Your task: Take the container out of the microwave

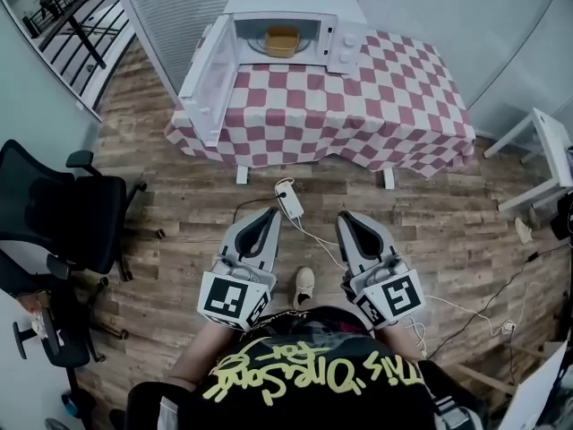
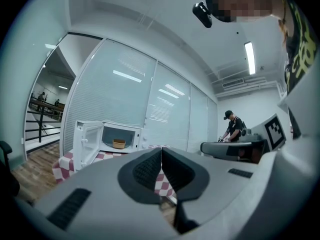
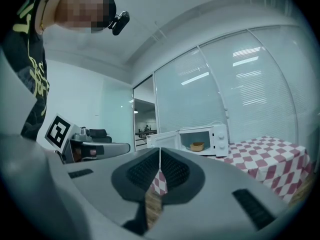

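A: Where is the small tan container (image 1: 281, 40)?
B: Inside the open white microwave (image 1: 345, 43) on the red-checked tabletop (image 1: 385, 97), well apart from me.
A: Your jaws?
B: On my left gripper (image 1: 267, 215) and right gripper (image 1: 351, 219), both pairs are pressed together, empty.

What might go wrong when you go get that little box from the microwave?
The power strip and its cable lie on the floor before the table; feet might catch them. The open microwave door juts out at the left and might get bumped.
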Tool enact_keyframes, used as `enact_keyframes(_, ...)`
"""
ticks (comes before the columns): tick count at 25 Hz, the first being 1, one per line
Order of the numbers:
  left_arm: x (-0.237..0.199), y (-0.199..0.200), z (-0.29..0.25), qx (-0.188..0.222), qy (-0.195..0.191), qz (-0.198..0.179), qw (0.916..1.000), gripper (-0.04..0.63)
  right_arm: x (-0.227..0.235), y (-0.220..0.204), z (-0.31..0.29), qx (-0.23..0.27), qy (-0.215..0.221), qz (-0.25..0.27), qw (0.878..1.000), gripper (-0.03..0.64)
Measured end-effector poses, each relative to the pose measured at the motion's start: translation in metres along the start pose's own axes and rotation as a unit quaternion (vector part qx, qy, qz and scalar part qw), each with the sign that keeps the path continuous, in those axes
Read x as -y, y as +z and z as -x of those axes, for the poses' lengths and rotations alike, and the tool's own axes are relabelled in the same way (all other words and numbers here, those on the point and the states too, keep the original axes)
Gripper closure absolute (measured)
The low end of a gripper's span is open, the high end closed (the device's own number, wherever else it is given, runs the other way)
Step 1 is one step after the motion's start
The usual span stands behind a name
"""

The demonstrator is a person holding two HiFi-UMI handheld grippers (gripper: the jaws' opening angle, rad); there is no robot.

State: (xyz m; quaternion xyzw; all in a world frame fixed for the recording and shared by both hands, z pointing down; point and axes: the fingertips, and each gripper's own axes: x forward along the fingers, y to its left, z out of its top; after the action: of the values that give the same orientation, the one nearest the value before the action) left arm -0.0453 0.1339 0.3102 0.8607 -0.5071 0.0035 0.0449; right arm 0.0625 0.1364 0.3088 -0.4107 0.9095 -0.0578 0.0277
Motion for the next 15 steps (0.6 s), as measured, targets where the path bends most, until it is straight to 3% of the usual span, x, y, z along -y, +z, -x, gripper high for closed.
enact_keyframes(15,-0.008,0.002,-0.074,0.007,0.028,0.005,0.9996,0.586,0.07,0.005,-0.033,-0.008,0.026,0.011,1.0,0.606)
